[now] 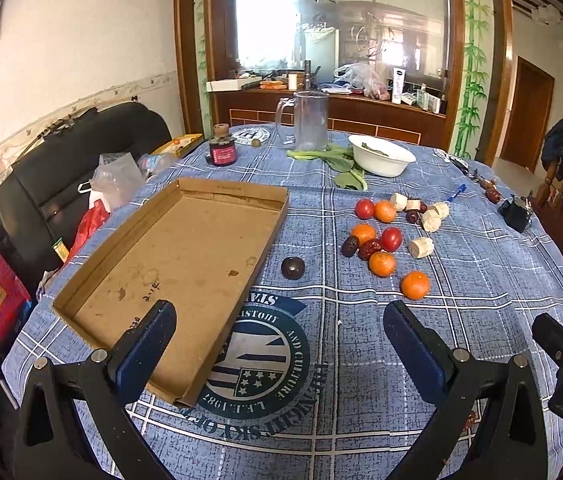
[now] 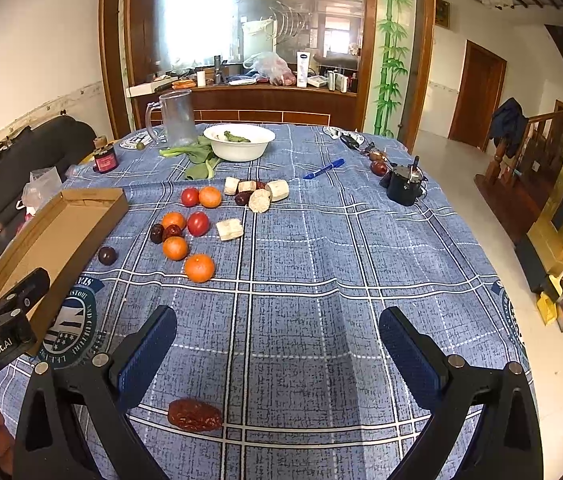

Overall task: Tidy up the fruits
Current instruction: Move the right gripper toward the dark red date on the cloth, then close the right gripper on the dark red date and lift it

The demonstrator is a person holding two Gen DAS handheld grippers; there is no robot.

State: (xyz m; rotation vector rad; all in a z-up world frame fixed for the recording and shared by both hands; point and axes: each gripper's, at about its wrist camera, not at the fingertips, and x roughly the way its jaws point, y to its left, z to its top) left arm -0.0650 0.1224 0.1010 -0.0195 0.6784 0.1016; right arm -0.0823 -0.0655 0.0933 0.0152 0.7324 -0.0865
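Note:
A shallow cardboard tray [image 1: 185, 264] lies on the blue checked tablecloth, left of a loose group of fruit: several oranges [image 1: 415, 285], red tomatoes [image 1: 391, 239], dark red dates [image 1: 369, 249] and pale cut chunks [image 1: 421, 247]. A dark round fruit [image 1: 293, 267] sits alone beside the tray's right wall. My left gripper [image 1: 279, 336] is open and empty, above the tray's near corner. My right gripper [image 2: 277, 340] is open and empty over bare cloth; a wrinkled red date [image 2: 194, 415] lies just below its left finger. The tray [image 2: 57, 236] and fruit group [image 2: 199, 267] show to its left.
A white bowl [image 1: 381, 156] with greens, leafy vegetables [image 1: 341, 162], a clear mug [image 1: 310, 120] and a dark red jar [image 1: 222, 151] stand at the table's far side. A blue pen [image 2: 323, 169] and a black object [image 2: 403, 188] lie far right. A black sofa [image 1: 61, 168] borders the left.

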